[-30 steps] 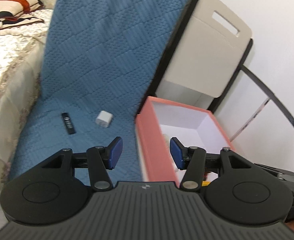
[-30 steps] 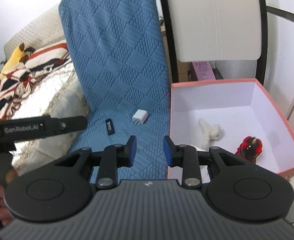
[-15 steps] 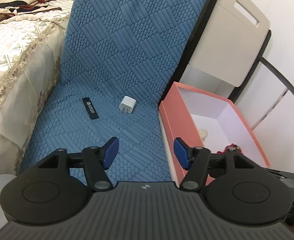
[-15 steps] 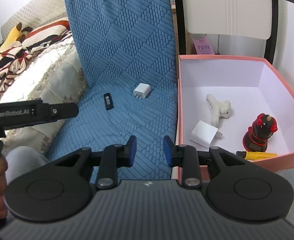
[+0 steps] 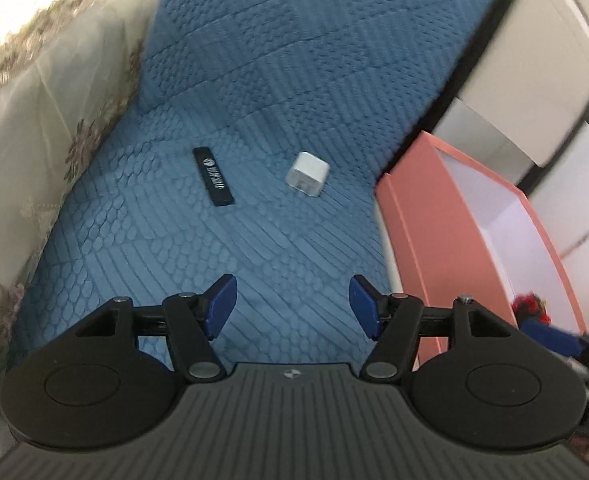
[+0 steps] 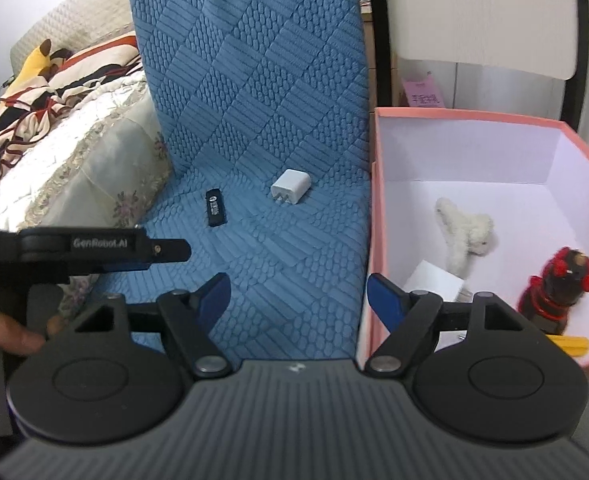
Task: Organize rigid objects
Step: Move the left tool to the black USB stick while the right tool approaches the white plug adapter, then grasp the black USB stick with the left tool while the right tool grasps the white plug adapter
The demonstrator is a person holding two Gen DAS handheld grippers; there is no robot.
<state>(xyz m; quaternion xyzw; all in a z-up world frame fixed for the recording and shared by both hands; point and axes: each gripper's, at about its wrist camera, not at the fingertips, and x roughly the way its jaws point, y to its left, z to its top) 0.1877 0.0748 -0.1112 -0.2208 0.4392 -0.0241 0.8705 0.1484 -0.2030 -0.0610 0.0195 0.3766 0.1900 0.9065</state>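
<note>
Both the left gripper (image 5: 290,306) and right gripper (image 6: 296,302) have just opened, empty. The small white plastic charger cube (image 5: 307,174) sits mid blue quilted cushion (image 5: 294,60), near the pink cardboard box (image 5: 422,240). Come straight down and pinch its flat sides.

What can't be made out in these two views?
- Box contents, left view: near wall hides all but a red toy.
- White block in the box, right view: partly behind the right gripper.
- Black stick label: too small to read.
</note>
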